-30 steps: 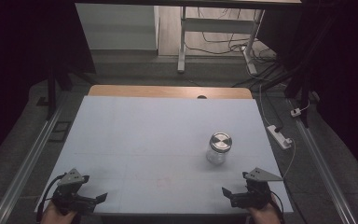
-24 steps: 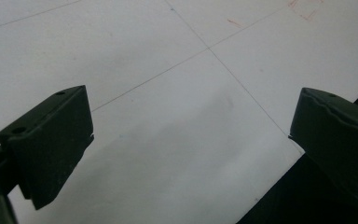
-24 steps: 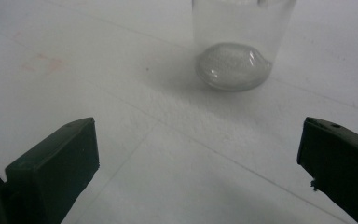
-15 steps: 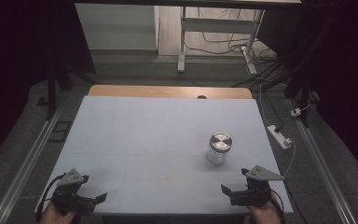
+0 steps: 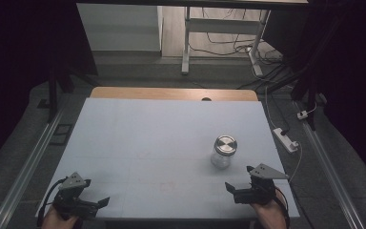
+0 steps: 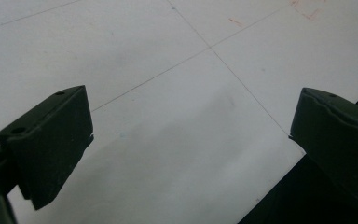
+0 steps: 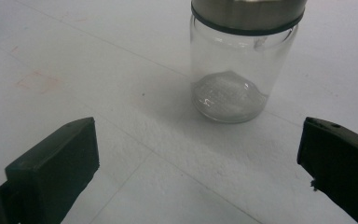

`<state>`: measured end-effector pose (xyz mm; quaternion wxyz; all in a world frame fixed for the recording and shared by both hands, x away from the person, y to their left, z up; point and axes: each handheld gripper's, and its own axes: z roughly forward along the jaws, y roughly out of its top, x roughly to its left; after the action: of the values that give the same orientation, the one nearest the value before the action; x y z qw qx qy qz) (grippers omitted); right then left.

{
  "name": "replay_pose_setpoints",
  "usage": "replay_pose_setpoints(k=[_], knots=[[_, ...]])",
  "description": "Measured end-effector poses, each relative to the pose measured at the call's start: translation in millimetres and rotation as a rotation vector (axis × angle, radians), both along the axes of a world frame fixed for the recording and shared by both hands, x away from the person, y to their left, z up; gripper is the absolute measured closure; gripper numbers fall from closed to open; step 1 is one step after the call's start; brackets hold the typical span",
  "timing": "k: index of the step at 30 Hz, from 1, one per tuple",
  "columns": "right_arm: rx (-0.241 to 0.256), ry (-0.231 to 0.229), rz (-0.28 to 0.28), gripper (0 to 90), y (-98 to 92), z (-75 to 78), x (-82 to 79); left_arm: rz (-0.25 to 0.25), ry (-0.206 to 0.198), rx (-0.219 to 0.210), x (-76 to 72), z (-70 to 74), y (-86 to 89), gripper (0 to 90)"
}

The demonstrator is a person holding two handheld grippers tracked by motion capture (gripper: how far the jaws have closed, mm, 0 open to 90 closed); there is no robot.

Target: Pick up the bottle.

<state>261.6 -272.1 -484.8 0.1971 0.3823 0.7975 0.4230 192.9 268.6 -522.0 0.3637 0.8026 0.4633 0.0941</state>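
Standing upright on the white table, right of centre and toward the near edge: a clear glass jar with a brushed metal lid; long axis vertical, lid up, mouth pointing straight at the ceiling, base flat on the surface; apparently empty, though hard to be sure through the glass. Just beyond the right gripper, jaws spread wide and holding nothing, aimed roughly at the jar's lower body in the right gripper view, not touching it. Far off at the near left corner, the left gripper, likewise released and empty, hovering over bare table near the edge. Likely trouble from here: a tall, smooth, light jar tipping or skidding if one jaw meets the glass before the other; slipping out of a pinch taken low on curved glass; rolling toward the near or right edge once toppled, with breakage probable; lid possibly loose, so lifting by the lid alone risky. Safest bet, by judgement: jaws centred on the body, closing evenly.
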Motion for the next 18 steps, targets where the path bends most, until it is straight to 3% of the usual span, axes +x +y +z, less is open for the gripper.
replay_pose_setpoints(k=[11, 18], knots=[[0.02, -0.001, -0.005, 0.0, 5.9, -1.1, 21.9, 0.001, 0.003, 0.006, 0.4, -0.3, -0.8, 0.0], [0.001, 0.043, 0.005, 0.0, 11.4, -5.9, 34.3, 0.002, 0.001, 0.014, 0.4, -0.5, -1.8, 0.0]])
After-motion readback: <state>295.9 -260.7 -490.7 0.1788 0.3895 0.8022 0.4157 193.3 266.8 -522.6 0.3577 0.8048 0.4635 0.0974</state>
